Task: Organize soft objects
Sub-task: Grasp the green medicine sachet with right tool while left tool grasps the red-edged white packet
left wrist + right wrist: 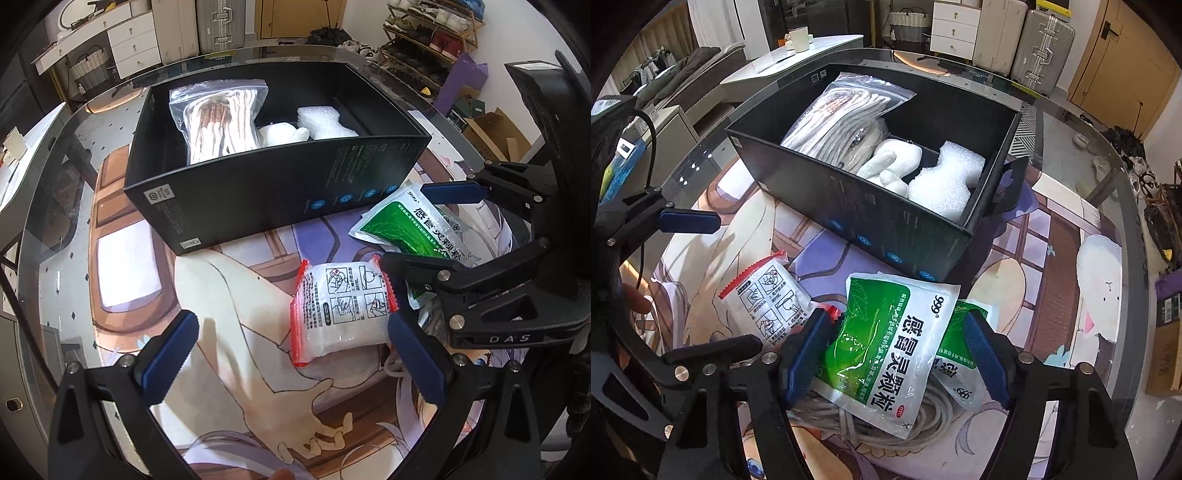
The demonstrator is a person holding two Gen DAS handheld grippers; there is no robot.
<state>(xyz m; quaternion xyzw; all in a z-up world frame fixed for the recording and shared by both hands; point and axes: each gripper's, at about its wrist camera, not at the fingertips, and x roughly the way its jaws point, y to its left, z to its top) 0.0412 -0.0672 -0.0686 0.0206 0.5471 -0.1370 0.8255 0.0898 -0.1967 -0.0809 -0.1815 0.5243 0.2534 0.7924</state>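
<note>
A black box [258, 192] [886, 229] stands on the printed mat and holds a zip bag of rope [221, 122] [838, 122], a white plush [280, 134] [890, 162] and white foam [325, 122] [945, 184]. A white pouch with red edges [340, 310] [768, 295] lies in front of the box, between my open left gripper [291, 358] fingers. My right gripper [901, 354] is open around a green-and-white medicine packet [886, 343] [410, 225]; it also shows in the left wrist view [424, 225]. A second green packet [960, 362] and a coiled white cord [886, 424] lie beneath.
The glass table's edge [55, 221] [1126, 184] curves around the mat. Beyond it are a shoe rack [424, 37], suitcases [1034, 48], drawers [133, 40] and a side table with a mug [798, 40].
</note>
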